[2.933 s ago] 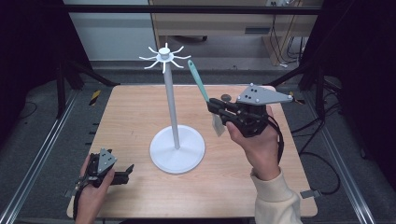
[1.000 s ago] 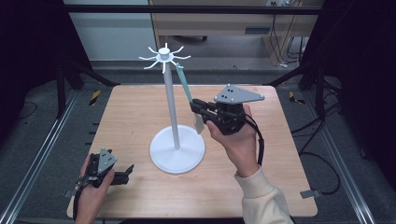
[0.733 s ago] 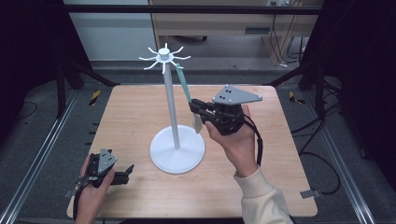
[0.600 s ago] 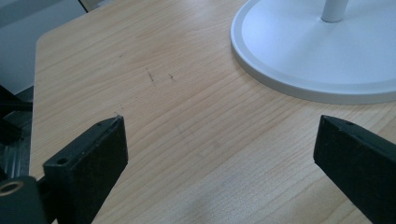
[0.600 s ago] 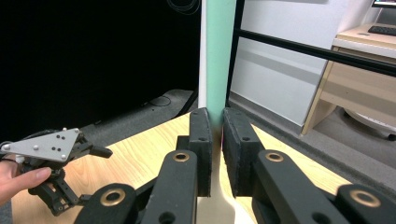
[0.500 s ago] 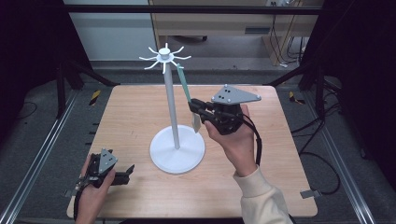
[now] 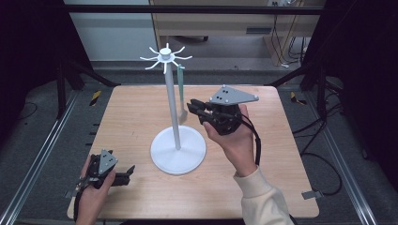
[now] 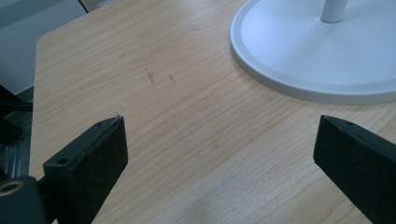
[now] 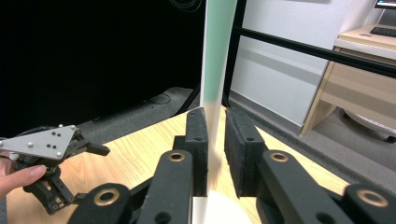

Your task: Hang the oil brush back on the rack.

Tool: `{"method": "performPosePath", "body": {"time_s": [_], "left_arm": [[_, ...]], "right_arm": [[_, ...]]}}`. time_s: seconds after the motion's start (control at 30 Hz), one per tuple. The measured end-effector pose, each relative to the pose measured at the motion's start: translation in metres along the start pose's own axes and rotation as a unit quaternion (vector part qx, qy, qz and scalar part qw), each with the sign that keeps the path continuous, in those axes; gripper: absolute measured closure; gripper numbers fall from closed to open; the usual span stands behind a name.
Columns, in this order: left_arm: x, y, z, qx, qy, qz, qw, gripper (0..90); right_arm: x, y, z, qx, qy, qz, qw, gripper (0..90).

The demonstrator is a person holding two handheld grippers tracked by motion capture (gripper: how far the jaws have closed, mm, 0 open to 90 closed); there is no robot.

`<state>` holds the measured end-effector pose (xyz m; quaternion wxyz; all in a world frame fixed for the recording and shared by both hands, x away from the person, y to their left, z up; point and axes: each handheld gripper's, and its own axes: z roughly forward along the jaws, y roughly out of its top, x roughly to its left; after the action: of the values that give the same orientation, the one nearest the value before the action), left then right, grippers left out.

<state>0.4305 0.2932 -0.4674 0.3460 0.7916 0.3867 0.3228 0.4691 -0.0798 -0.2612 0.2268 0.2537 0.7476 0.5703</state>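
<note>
High view: a slim green-handled spatula (image 7: pixel 181 89) hangs from the white spoked stand (image 7: pixel 177 140) on the wood-grain table (image 7: pixel 263 159). Right tool (image 7: pixel 193 108), jaws just loosening, brackets its pale blade; left tool (image 7: pixel 126 172) rests open.

Light wooden desk (image 7: pixel 281 187), rounded corners, standing on grey floor (image 7: pixel 42 126). Flanked left and right by metal rails (image 7: pixel 42 154) running along the floor. Small grey bracket (image 7: pixel 312 194) at the near right desk edge. Yellow-and-black tool (image 7: pixel 95 97) lying on the floor off the far left corner; a similar one (image 7: pixel 294 97) off the far right corner. Black crossbar (image 7: pixel 197 8) spanning the top of the high view. Behind it, wooden cabinet (image 7: pixel 225 23) with hanging cables (image 7: pixel 286 33). Dark curtains on both sides.
</note>
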Motion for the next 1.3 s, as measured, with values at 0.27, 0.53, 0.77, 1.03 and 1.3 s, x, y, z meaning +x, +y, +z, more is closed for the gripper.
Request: {"method": "performPosePath", "body": {"time_s": [0.27, 0.53, 0.77, 1.03, 1.3], "left_arm": [[0.001, 0.0, 0.0, -0.002, 0.001, -0.003, 1.0, 2.6], [0.001, 0.0, -0.001, -0.001, -0.001, -0.002, 1.0, 2.6], [0.001, 0.0, 0.0, -0.002, -0.001, -0.002, 1.0, 2.6], [0.002, 0.0, -0.002, -0.003, 0.001, -0.003, 1.0, 2.6], [0.002, -0.001, -0.002, -0.004, 0.004, -0.005, 1.0, 2.6]], "right_arm": [[-0.003, 0.001, -0.007, 0.002, -0.023, 0.003, 0.9997, 61.4], [-0.005, 0.0, -0.007, 0.025, -0.058, 0.004, 0.998, 40.4], [-0.014, -0.003, -0.008, 0.033, -0.086, 0.002, 0.9957, 21.8], [-0.034, -0.01, -0.02, 0.023, -0.102, 0.008, 0.9945, 10.4], [-0.053, -0.014, -0.037, 0.016, -0.116, 0.02, 0.9929, 8.5]]}}
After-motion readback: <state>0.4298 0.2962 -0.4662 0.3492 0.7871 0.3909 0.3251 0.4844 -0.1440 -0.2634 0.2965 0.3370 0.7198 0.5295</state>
